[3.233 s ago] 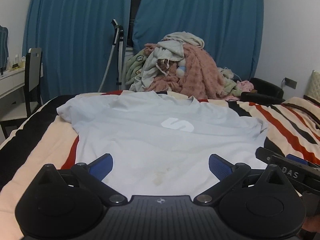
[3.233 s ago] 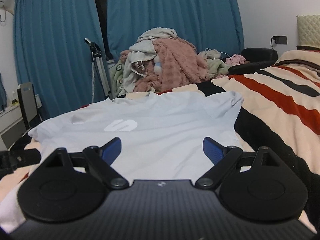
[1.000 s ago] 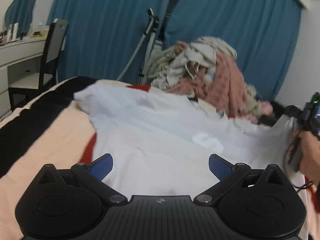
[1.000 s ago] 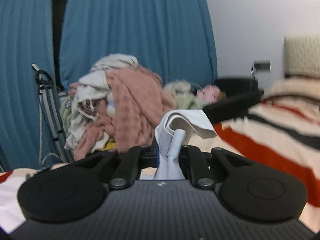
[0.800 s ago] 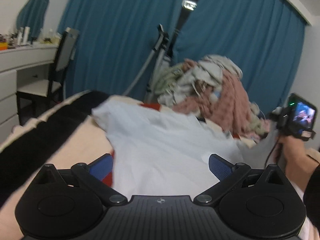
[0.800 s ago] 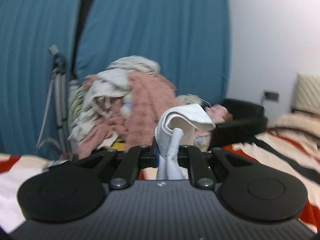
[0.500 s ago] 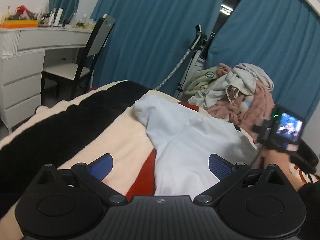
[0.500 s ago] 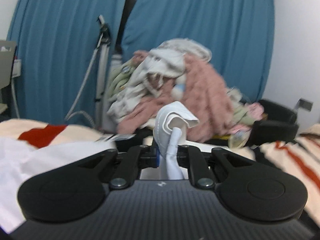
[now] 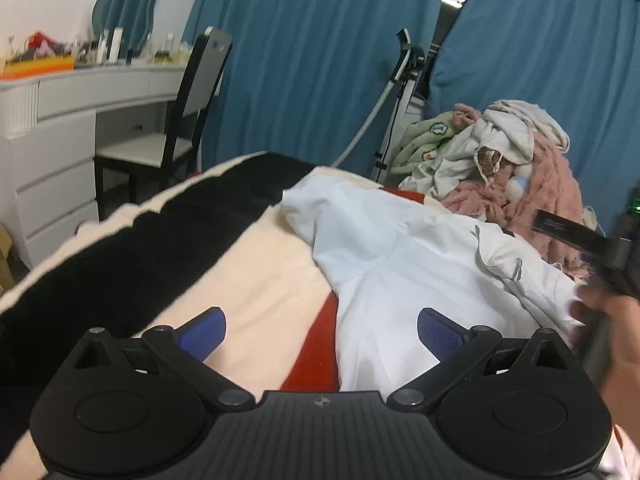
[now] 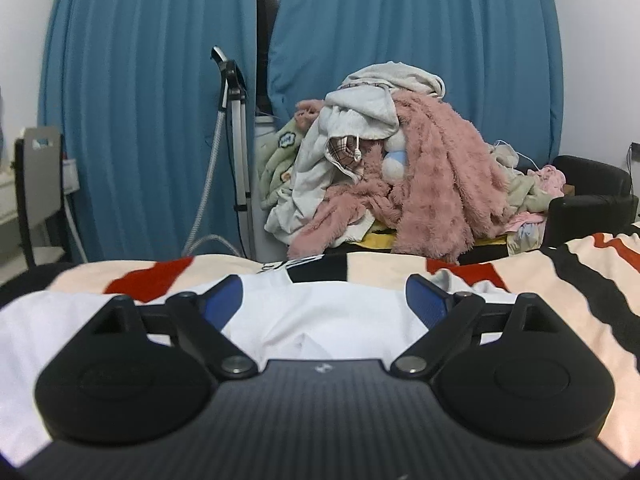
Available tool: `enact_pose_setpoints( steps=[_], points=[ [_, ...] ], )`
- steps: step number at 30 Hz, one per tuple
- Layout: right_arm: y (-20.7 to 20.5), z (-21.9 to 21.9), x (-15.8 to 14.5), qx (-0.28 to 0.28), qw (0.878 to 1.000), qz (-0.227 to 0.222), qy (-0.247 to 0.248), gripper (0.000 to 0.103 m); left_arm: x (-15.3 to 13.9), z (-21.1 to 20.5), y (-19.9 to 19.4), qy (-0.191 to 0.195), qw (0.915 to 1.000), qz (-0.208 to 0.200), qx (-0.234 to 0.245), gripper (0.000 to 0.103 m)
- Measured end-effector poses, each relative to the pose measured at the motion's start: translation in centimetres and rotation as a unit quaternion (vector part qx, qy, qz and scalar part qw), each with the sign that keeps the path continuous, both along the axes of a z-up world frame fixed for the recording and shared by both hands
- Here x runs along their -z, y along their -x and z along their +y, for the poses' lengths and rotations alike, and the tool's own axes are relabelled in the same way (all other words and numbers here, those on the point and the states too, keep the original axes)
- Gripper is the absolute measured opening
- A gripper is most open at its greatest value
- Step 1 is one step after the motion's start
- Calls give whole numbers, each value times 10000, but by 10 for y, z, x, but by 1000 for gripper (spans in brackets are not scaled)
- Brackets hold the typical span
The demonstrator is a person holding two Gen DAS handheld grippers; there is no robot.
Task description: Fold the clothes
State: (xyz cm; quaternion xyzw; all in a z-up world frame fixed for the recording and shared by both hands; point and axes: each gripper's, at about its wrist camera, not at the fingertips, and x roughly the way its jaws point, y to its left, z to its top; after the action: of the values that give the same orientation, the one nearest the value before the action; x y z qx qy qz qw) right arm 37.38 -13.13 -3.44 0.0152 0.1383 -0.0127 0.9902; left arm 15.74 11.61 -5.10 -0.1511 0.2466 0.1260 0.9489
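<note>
A pale blue-white T-shirt (image 9: 400, 256) lies on the striped bedspread (image 9: 256, 280), its right side folded over onto the body. My left gripper (image 9: 320, 326) is open and empty, low over the shirt's left edge and the bedspread. My right gripper (image 10: 324, 298) is open and empty, just above the shirt (image 10: 328, 312) near its collar end. The right gripper's body and the hand holding it show at the right edge of the left wrist view (image 9: 600, 256).
A heap of clothes with a pink fleece (image 10: 432, 184) is piled beyond the bed's far end. A garment steamer pole (image 10: 236, 136) stands before blue curtains (image 10: 140, 100). A white dresser (image 9: 60, 128) and black chair (image 9: 180, 120) stand left. A black armchair (image 10: 592, 204) sits right.
My right gripper held a fold of the shirt, carried it leftward across the shirt, then opened and let it go. My left gripper swung left, staying open.
</note>
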Motion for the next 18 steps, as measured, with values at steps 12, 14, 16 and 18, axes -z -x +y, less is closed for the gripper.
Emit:
enact_pose_setpoints(
  steps=[12, 14, 16, 18],
  points=[
    [191, -67, -46, -449, 9949, -194, -879, 90, -24, -42, 37, -726, 9950, -493, 484, 103],
    [224, -77, -44, -446, 9947, -150, -911, 90, -25, -54, 44, -836, 9932, -483, 658, 103],
    [257, -86, -42, -422, 9947, -156, -923, 90, -28, -66, 54, -918, 9914, -444, 821, 103],
    [289, -91, -38, -427, 9945, -209, -928, 90, -32, -78, 68, -973, 9895, -412, 981, 103]
  ],
)
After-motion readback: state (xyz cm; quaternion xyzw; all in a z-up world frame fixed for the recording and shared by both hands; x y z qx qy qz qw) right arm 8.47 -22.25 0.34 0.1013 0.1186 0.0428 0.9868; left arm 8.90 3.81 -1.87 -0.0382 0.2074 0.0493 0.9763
